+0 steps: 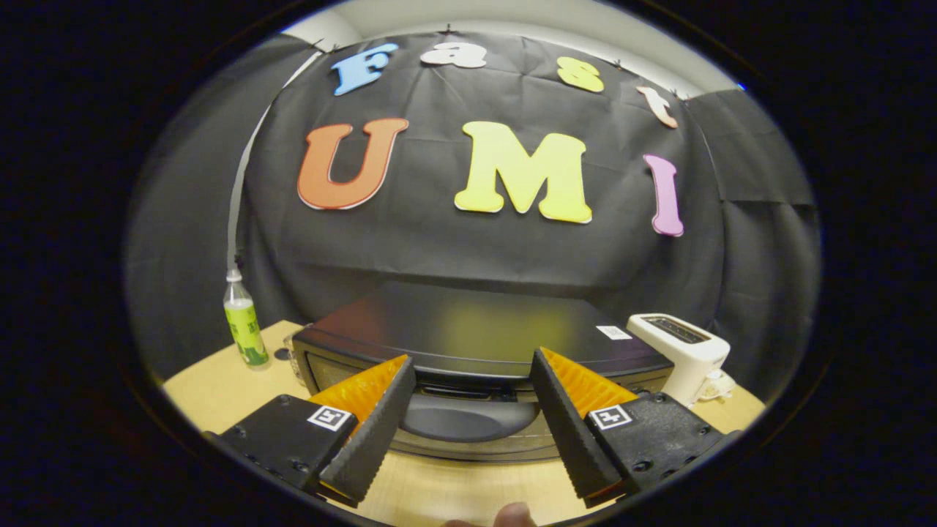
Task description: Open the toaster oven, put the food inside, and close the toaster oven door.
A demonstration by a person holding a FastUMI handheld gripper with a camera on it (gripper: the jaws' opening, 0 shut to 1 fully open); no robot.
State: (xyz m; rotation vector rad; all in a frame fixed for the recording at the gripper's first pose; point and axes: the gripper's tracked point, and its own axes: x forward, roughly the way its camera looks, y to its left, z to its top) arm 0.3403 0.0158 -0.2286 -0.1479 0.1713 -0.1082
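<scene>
The black, box-shaped toaster oven [468,337] sits in the middle of the pale wooden counter [212,388], its glossy flat top catching a yellowish reflection and its front facing the claw; the dark curved door handle [461,417] lies along the upper front, and the door looks shut against the body. A small white sticker [613,332] rests on the right part of the oven's top. The claw [472,384] is open, holding nothing, its two fingers spread wide with the handle seen in the gap between them, just ahead of the tips (whether either finger touches the oven cannot be told). To the right of the oven, near it, stands a white two-slot pop-up toaster [684,351] with a white cord at its foot. To the left, apart from the oven, a clear plastic bottle with a green label and white cap [244,329] stands upright near the counter's far edge. A fingertip [512,514] of the person shows nearest, below the fingers.
</scene>
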